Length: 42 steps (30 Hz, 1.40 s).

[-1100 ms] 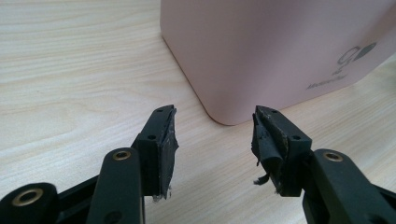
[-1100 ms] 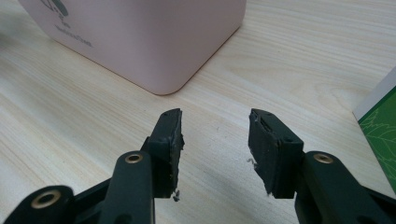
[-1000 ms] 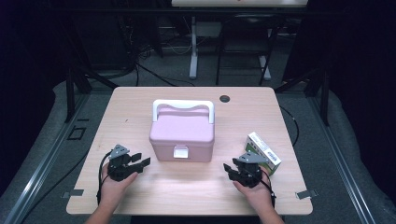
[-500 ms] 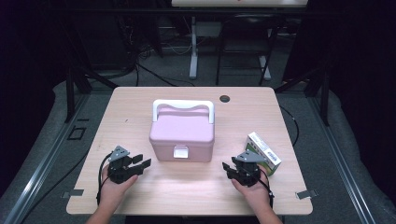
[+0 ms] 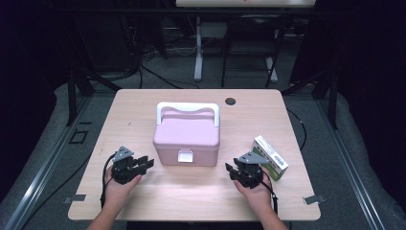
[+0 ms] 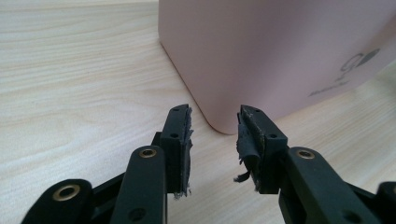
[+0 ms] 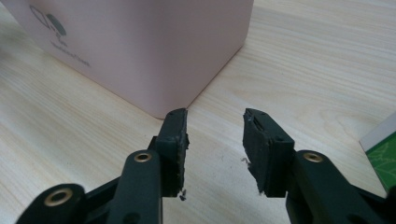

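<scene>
A pink lidded box point(image 5: 186, 136) with a white handle point(image 5: 188, 108) and a white front latch point(image 5: 185, 155) stands in the middle of the wooden table point(image 5: 143, 105). My left gripper point(image 5: 148, 163) rests at the box's front left, its jaws apart with nothing between them; they have just been closing. In the left gripper view the gripper point(image 6: 214, 142) points at the box's rounded corner point(image 6: 224, 123). My right gripper point(image 5: 228, 168) sits at the box's front right, jaws apart and empty, also just closing. The right gripper view has that gripper point(image 7: 215, 140) aimed beside the box's corner point(image 7: 173, 105).
A white and green carton point(image 5: 270, 157) lies on the table just right of my right hand; its edge point(image 7: 380, 149) appears in the right gripper view. A dark round hole point(image 5: 230, 101) sits near the table's far edge. Dark floor, cables and stands surround the table.
Both grippers' jaws have narrowed slightly. The hands have hardly moved, and the box and carton lie where they were.
</scene>
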{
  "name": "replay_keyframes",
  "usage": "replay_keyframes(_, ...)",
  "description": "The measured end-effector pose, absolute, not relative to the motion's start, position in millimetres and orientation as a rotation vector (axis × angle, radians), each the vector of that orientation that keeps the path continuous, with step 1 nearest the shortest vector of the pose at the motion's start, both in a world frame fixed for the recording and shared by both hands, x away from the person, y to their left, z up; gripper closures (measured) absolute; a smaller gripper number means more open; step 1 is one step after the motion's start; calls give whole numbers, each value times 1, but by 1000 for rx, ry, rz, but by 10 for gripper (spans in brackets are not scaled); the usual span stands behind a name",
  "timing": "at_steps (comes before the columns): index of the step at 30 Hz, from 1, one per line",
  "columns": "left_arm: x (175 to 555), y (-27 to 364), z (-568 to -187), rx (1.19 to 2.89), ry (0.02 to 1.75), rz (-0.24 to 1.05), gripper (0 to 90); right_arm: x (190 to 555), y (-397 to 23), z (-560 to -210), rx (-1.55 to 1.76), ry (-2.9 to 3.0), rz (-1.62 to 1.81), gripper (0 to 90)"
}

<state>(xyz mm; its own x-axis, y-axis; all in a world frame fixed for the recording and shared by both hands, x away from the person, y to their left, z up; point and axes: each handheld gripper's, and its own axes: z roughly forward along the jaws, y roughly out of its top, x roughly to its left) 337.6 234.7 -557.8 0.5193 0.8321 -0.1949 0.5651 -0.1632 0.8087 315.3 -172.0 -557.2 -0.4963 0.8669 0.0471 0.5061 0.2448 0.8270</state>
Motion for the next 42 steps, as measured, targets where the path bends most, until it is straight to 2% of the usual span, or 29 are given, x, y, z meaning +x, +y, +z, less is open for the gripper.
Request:
replay_keyframes(6, 344, 228, -556, 1858, 1130, 382, 671, 322, -171, -556, 1266, 2098, 1156, 664)
replay_keyframes(16, 357, 228, -550, 1842, 1149, 417, 720, 331, -171, -555, 1294, 2082, 1176, 685)
replay_keyframes(27, 374, 228, -546, 1824, 1171, 427, 895, 354, -157, -551, 1299, 2058, 1208, 808)
replay_keyframes(42, 377, 215, -542, 1807, 1135, 407, 900, 365, -143, -551, 1260, 2066, 1187, 899)
